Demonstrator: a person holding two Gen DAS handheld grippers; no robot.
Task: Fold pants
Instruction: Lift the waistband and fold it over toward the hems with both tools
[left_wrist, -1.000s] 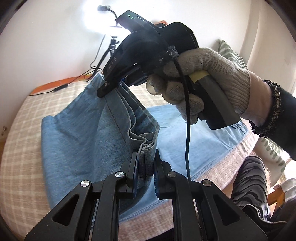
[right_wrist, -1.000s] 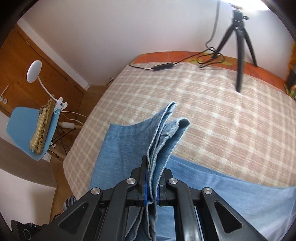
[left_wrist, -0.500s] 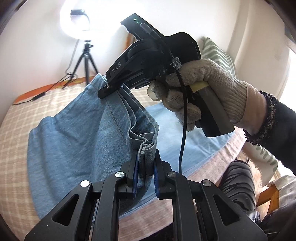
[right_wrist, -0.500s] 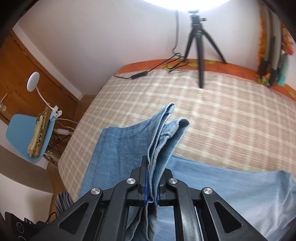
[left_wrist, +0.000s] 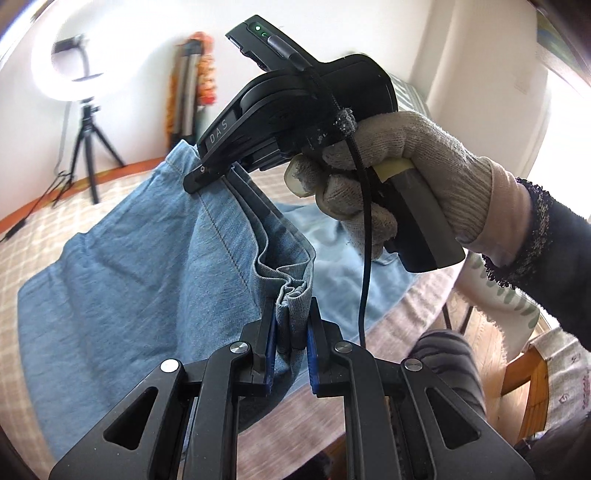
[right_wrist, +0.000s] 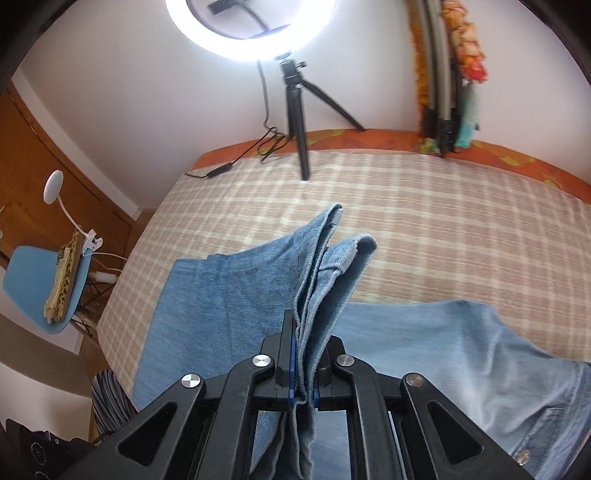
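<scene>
Light blue denim pants (left_wrist: 122, 280) lie partly on a checked bed, with one edge lifted between both grippers. My left gripper (left_wrist: 291, 325) is shut on a bunched hem of the pants. In the left wrist view the right gripper (left_wrist: 207, 173), held by a gloved hand (left_wrist: 399, 177), pinches the far end of the same lifted edge. In the right wrist view my right gripper (right_wrist: 303, 354) is shut on stacked denim layers of the pants (right_wrist: 229, 306). The waist part with a button (right_wrist: 521, 456) lies at the lower right.
The checked bedspread (right_wrist: 443, 221) stretches beyond the pants. A ring light on a black tripod (right_wrist: 295, 122) stands at the bed's far edge with its cable. A blue chair (right_wrist: 33, 280) with a clip lamp stands left of the bed. A wooden chair (left_wrist: 524, 369) is at the right.
Both grippers have carried the lifted pants edge sideways across the bed. The ring light and tripod have shifted in both views. The grips on the denim are unchanged.
</scene>
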